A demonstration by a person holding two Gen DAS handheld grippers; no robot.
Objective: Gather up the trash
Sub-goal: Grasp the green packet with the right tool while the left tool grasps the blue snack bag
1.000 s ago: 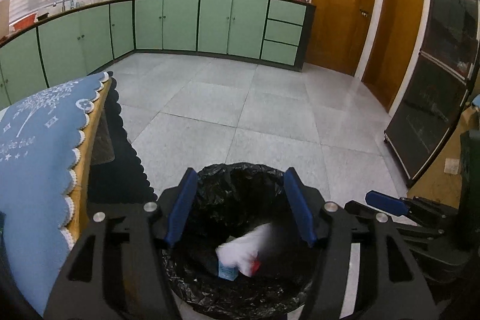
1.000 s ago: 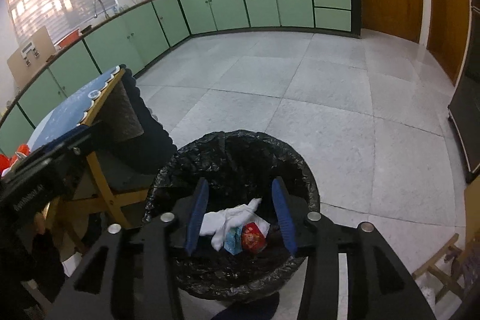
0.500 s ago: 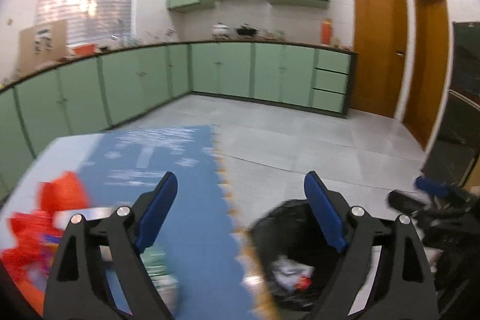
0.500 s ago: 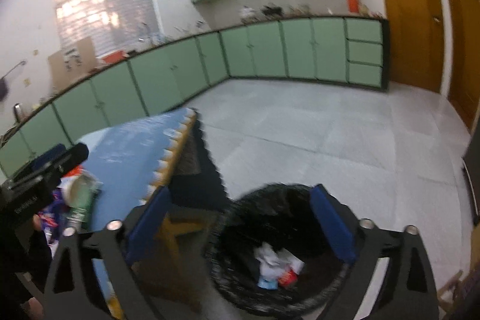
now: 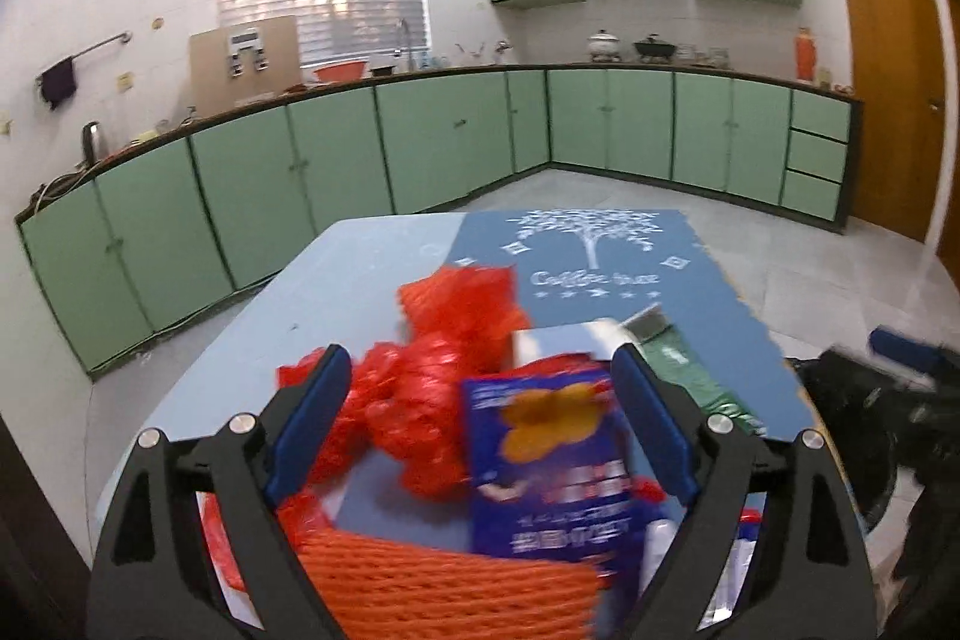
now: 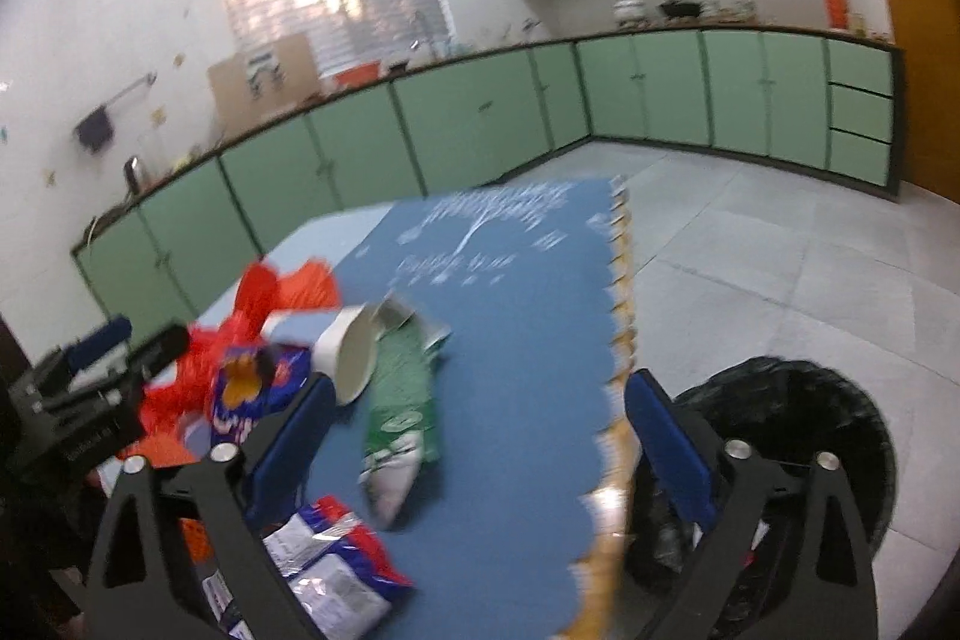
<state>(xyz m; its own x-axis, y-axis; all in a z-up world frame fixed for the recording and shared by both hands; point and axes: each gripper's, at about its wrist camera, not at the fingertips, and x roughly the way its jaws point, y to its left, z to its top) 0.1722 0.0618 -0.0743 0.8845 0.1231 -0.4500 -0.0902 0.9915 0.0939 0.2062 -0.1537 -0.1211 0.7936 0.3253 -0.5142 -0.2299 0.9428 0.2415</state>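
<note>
My left gripper [image 5: 480, 430] is open and empty above a pile of trash on the table: a blue snack box [image 5: 552, 454], red plastic netting [image 5: 432, 376] and orange foam netting [image 5: 444, 586]. My right gripper [image 6: 480, 442] is open and empty over the table's blue cloth [image 6: 522, 280]. Below it lie a green packet [image 6: 399, 412], a white paper cup [image 6: 351, 355] and a blue-and-white wrapper [image 6: 336, 574]. The bin with a black bag [image 6: 798, 454] stands on the floor right of the table. The left gripper shows at the left of the right wrist view [image 6: 90, 382].
Green kitchen cabinets [image 5: 420, 148] run along the far walls. A wooden door [image 5: 882, 100] is at the right. Grey tiled floor [image 6: 780, 250] lies beyond the table's scalloped edge [image 6: 624, 340].
Both grippers have swung left, away from the bin and over the table. The right gripper's jaws have opened wider. The trash dropped earlier lies in the bin.
</note>
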